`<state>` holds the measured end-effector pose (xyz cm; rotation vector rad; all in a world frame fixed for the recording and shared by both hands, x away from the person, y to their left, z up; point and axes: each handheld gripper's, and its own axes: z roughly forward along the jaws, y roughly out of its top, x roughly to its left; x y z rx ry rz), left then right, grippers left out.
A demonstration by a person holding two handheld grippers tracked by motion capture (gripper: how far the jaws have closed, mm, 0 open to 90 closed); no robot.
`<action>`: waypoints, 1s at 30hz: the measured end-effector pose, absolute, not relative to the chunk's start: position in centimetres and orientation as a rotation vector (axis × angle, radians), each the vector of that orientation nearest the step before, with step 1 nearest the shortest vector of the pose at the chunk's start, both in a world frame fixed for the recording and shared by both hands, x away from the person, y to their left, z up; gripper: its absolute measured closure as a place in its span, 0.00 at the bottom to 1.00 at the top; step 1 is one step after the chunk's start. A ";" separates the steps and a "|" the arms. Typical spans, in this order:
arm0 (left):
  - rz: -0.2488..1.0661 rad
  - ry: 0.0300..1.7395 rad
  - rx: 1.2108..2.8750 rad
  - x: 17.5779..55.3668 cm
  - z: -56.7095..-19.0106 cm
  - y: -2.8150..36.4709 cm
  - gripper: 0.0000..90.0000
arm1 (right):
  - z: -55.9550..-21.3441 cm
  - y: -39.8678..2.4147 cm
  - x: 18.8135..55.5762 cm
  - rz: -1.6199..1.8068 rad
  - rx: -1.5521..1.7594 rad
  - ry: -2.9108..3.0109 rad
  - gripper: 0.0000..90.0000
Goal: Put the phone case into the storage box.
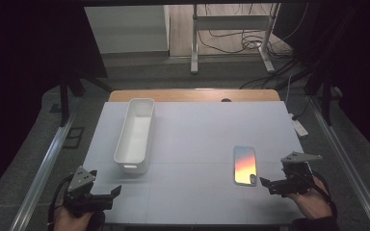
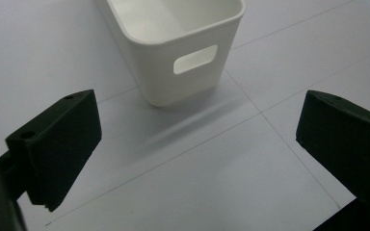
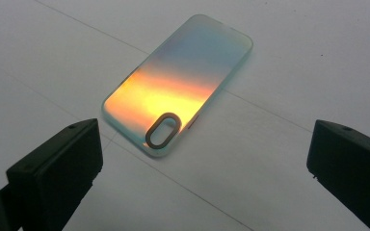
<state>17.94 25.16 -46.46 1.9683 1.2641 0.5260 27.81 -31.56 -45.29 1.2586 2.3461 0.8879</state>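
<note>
Right gripper (image 3: 202,163) fingers (image 3: 53,163) apart, just short of flat iridescent plastic phone case (image 3: 173,86): light, thin, slick; pinch long edges. Left gripper (image 2: 197,159) fingers apart.

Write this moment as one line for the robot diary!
left gripper: open, near white bin | right gripper: open, beside phone case | phone case: flat on table, untouched

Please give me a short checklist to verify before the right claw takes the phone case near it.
1. Right claw open: ok, jaws stand wide apart.
2. Phone case unobstructed: ok, it lies flat and alone on the table.
3. Claw lined up with case: ok, its camera cutout sits between the jaws.
4. Grip on case: not ok, not yet touching.
5. White bin empty: ok.
6. Left claw free: ok, open.
</note>
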 end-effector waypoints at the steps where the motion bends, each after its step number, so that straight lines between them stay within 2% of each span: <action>1: 0.525 1.262 1.968 17.9 -46.5 25.2 0.03 | -45.3 -31.5 28.0 0.890 1.263 2.345 0.00; 30: 0.518 1.259 1.972 18.0 -46.5 25.2 0.03 | -45.5 -29.9 31.8 0.856 1.224 2.372 0.00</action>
